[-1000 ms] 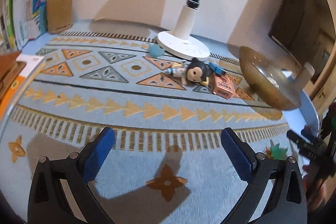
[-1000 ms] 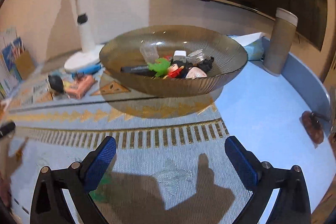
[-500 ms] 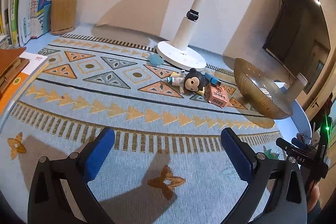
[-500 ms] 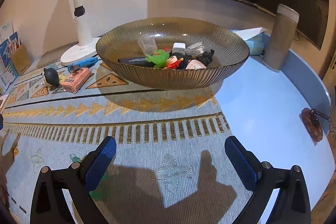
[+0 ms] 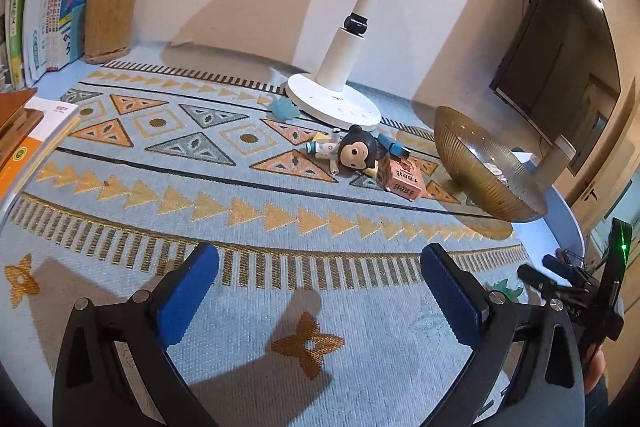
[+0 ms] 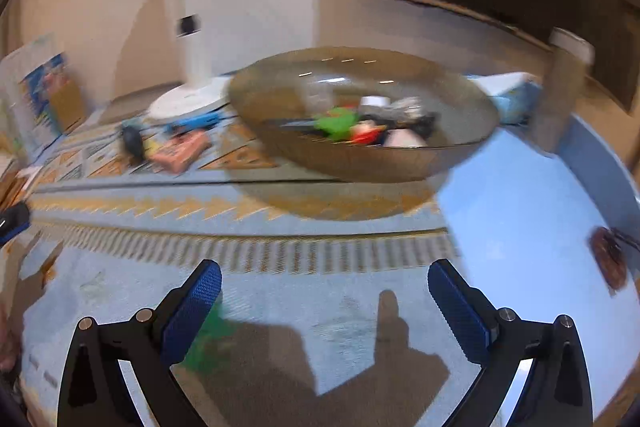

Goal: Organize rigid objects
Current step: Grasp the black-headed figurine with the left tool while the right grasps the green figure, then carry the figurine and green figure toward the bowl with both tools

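Right wrist view: both hand-held grippers gape empty; amber bowl [image 6: 360,163] holds small toys [image 6: 340,121].

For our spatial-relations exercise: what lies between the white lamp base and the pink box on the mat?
In the left wrist view, a black-headed toy figure and a blue pen-like item lie between the lamp base and the pink box.

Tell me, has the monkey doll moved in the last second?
No. In the left view the monkey doll still lies between the lamp base and the pink box, touching the box as before; only the camera shifted.
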Demonstrator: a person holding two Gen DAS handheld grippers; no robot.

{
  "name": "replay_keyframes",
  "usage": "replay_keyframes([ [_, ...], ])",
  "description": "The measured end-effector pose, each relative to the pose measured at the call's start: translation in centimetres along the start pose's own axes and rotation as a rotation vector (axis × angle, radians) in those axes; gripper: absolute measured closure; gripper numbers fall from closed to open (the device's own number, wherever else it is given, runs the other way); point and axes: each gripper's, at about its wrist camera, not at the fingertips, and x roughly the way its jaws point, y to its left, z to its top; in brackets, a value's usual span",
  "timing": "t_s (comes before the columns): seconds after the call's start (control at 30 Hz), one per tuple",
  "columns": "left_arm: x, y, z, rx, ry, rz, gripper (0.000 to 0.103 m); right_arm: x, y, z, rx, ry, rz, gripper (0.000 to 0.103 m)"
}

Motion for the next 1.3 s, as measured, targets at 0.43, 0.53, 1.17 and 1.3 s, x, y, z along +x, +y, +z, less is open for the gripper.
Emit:
replay_keyframes([
  [0.43, 2.7, -2.6, 1.6, 0.092, 0.115, 0.039, 0.002, 1.2, 3.3, -0.6, -0.183, 0.098, 0.202, 0.000],
  [0.53, 3.7, -4.9, 4.2, 0.191, 0.062, 0.076, 0.002, 1.2, 3.5, -0.6, -0.181, 0.094, 0.174, 0.002],
  [1.17, 13.3, -8.5, 6.6, 0.518, 0.167, 0.096, 0.043, 1.9, 5.6, 0.2, -0.150, 0.149, 0.191, 0.054],
  [1.3, 9.3, -7.8, 5.7, 0.450, 0.180, 0.033, 0.043, -0.3, 4.2, 0.5, -0.106, 0.114, 0.205, 0.054],
])
